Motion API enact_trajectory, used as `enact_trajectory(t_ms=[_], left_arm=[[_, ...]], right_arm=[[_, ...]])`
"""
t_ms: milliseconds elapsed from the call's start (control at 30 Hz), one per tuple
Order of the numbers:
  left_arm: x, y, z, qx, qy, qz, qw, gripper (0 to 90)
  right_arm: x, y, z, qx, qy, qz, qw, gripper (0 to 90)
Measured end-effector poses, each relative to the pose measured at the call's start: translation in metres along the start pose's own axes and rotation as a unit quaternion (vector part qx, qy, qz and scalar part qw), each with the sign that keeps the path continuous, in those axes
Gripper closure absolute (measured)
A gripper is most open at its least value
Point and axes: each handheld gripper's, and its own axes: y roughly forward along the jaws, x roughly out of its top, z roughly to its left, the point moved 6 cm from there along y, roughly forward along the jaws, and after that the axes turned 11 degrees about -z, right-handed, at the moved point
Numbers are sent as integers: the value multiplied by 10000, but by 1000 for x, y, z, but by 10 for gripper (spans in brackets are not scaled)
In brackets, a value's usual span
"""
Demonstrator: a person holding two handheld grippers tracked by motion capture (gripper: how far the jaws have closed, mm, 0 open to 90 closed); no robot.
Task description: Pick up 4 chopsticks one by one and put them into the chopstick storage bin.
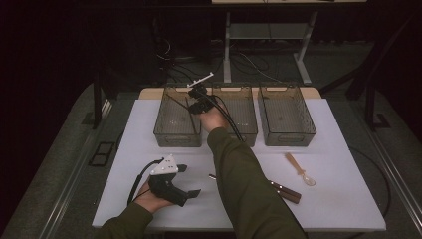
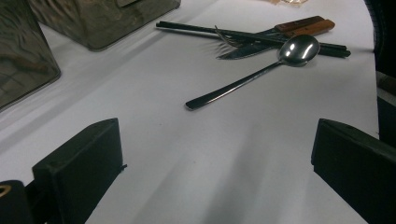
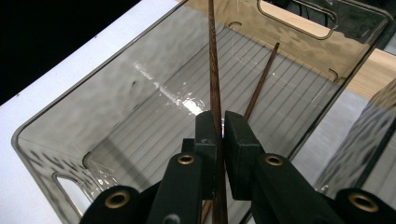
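Note:
My right gripper (image 3: 222, 126) is shut on a thin brown chopstick (image 3: 214, 70), which runs up between its jaws over the leftmost clear bin (image 3: 56, 121). A second brown chopstick (image 3: 261, 81) lies slanted on that bin's floor. From above, the right gripper (image 1: 195, 105) hangs over the left bin (image 1: 176, 137) at the back of the table. My left gripper (image 1: 189, 180) rests near the front left edge, open with nothing between its jaws (image 2: 217, 154). Ahead of it lie a metal spoon (image 2: 261, 70), a fork and knife with wooden handles (image 2: 303, 25) and black chopsticks (image 2: 210, 30).
Two more clear bins, the middle one (image 1: 244, 119) and the right one (image 1: 286, 114), stand in a row beside the left bin. A pale spoon (image 1: 299, 170) lies on the white table (image 1: 343, 149) at the right. Table legs and cables show on the floor beyond.

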Motion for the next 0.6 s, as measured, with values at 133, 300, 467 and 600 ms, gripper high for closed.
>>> enact_trajectory(t_ms=[133, 300, 467, 600], left_arm=[[0, 0, 0, -7, 34, 36, 10000, 10], [1, 0, 0, -10, 19, 2, 10000, 10], [1, 0, 0, -21, 33, -2, 10000, 10], [1, 0, 0, -13, 13, -9, 10000, 10]], right_arm=[[0, 3, 1, -8, 2, 19, 10000, 837], [0, 7, 7, 102, 21, 4, 9999, 804], [-1, 7, 9, 137, -28, -29, 9999, 691], [1, 2, 7, 135, -53, -54, 9999, 617]])
